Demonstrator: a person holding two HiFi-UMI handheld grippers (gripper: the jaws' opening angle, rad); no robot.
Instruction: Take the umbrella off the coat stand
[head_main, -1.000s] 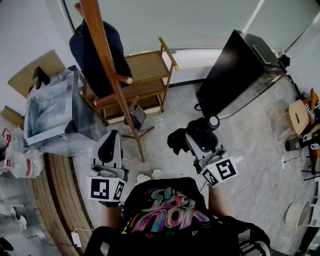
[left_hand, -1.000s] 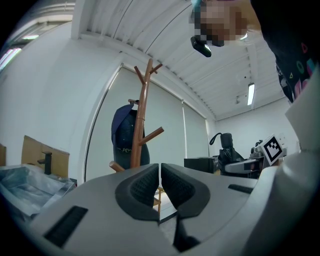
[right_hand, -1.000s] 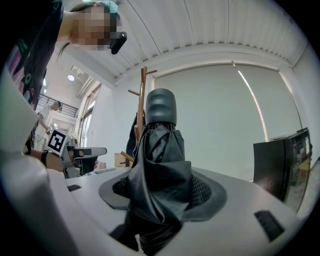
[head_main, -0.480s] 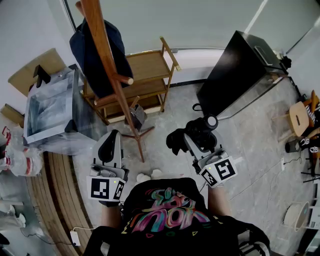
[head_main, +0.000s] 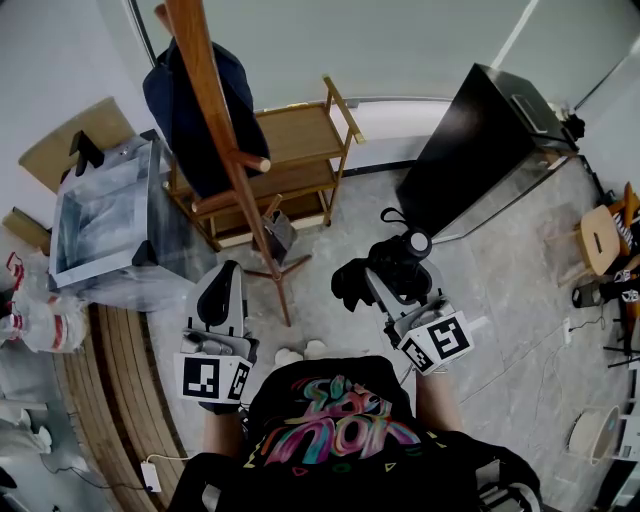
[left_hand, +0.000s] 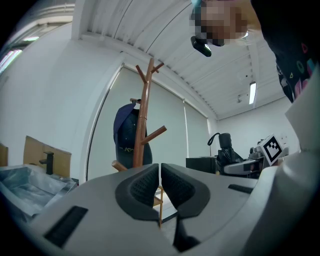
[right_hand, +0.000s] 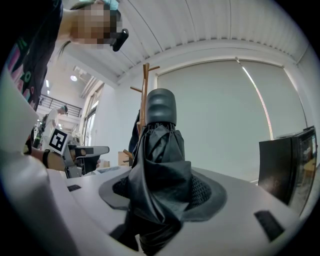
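Jaws of the right gripper (right_hand: 161, 196) pinch the bunched middle of a folded black umbrella (right_hand: 159, 150), its rounded end standing up above them. Gripping the thick, gathered fabric likely stops the umbrella from swinging or slipping. In the head view it sits in front of the person, well apart from the wooden coat stand (head_main: 214, 120), so it appears to be already off its peg. 1 dark garment (head_main: 190, 105) hangs on the stand. The left gripper (left_hand: 160, 181) has its 2 jaws pressed together with nothing between them; it faces the stand, seemingly idle. A wooden shelf (head_main: 300, 135) stands behind.
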